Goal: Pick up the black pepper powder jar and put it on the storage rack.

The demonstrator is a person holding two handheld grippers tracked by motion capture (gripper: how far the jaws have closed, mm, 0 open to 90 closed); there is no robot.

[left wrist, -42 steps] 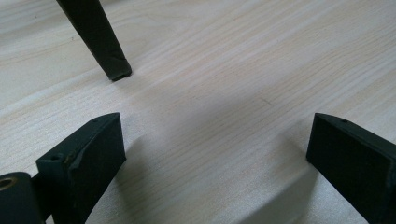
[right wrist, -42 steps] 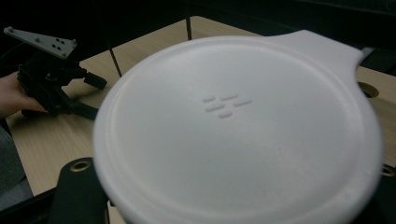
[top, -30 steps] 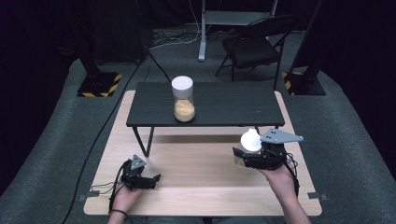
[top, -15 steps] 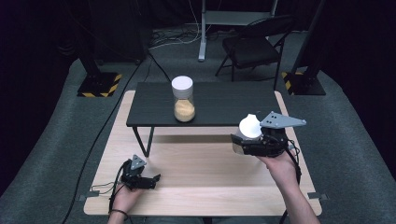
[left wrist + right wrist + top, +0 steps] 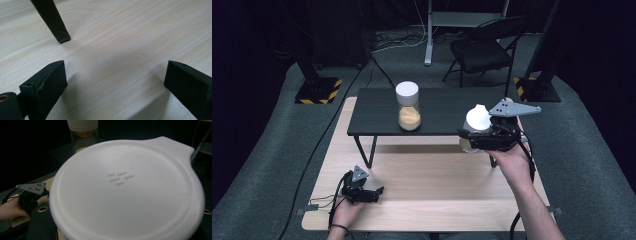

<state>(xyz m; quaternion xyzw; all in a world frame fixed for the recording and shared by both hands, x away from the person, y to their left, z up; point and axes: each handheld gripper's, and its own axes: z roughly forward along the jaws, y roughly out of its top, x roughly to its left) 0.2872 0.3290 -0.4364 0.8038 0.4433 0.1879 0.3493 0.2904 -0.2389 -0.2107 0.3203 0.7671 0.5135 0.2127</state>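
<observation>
My right gripper [image 5: 473, 138] is shut on a clear container with a white spouted lid [image 5: 477, 118]. I hold it in the air by the right end of the low black table [image 5: 377, 117]. In the right gripper view that white lid [image 5: 125, 192] covers my jaws. A second jar [image 5: 408, 106], white-capped and partly filled with tan grains, stands upright on the black table; its top shows as the jar [image 5: 82, 132] beyond the lid. My left gripper [image 5: 378, 192] rests open on the wooden tabletop [image 5: 437, 180], and its jaws [image 5: 115, 77] hold nothing.
A black table leg [image 5: 51, 20] stands on the wood just ahead of the left gripper. My left gripper [image 5: 31, 195] is also seen at the far left of the right gripper view. A folding chair [image 5: 484, 47] and stand bases sit on the floor beyond.
My right gripper has risen with the white-lidded container, from just over the wooden top to the level of the black table. The left gripper has stayed put.
</observation>
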